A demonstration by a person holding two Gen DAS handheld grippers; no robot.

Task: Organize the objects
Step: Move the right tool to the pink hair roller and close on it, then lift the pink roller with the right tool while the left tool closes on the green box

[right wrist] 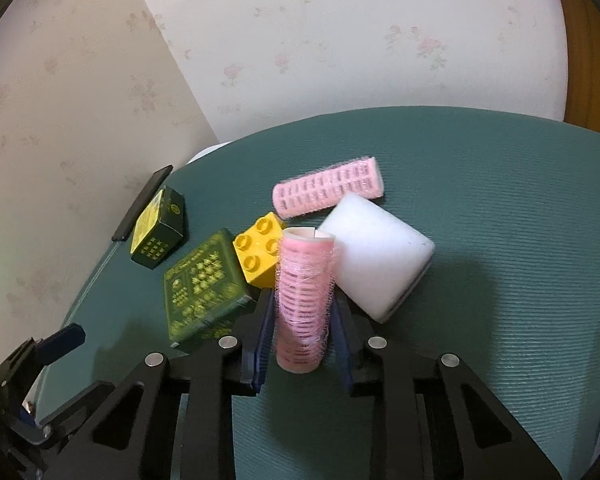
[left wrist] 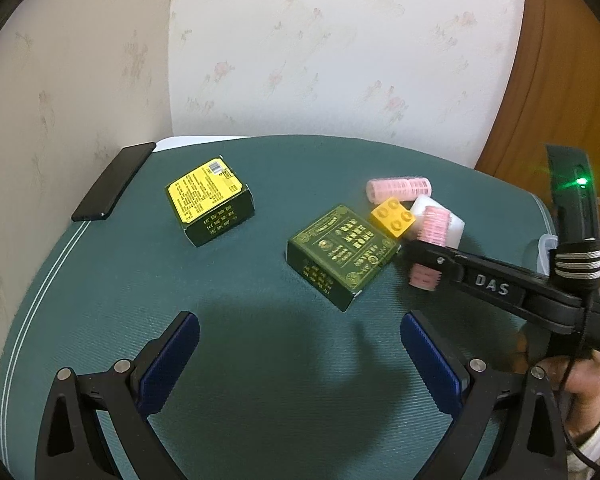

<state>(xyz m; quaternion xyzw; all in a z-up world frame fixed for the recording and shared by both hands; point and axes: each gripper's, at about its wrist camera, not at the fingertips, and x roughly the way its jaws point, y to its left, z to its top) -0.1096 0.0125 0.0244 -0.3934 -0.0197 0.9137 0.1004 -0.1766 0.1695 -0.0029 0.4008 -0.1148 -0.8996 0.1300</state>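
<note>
My right gripper (right wrist: 302, 304) is shut on a pink hair roller (right wrist: 303, 292), held along the fingers; it also shows in the left wrist view (left wrist: 430, 236) with the gripper (left wrist: 416, 252) beside the pile. A second pink roller (right wrist: 327, 186) (left wrist: 399, 189) lies on the green table behind a white block (right wrist: 378, 254) (left wrist: 456, 222) and a yellow toy brick (right wrist: 260, 252) (left wrist: 393, 217). A flat green box (right wrist: 206, 292) (left wrist: 342, 254) touches the brick. A green box with a yellow face (left wrist: 210, 200) (right wrist: 158, 228) lies further left. My left gripper (left wrist: 300, 340) is open and empty above the table's near side.
A black phone (left wrist: 114, 180) (right wrist: 142, 204) lies at the table's far left edge by the wallpapered wall. A wooden door (left wrist: 560, 80) is at the right. The green tablecloth (left wrist: 260, 360) covers the table. A clear container edge (left wrist: 546, 252) shows at far right.
</note>
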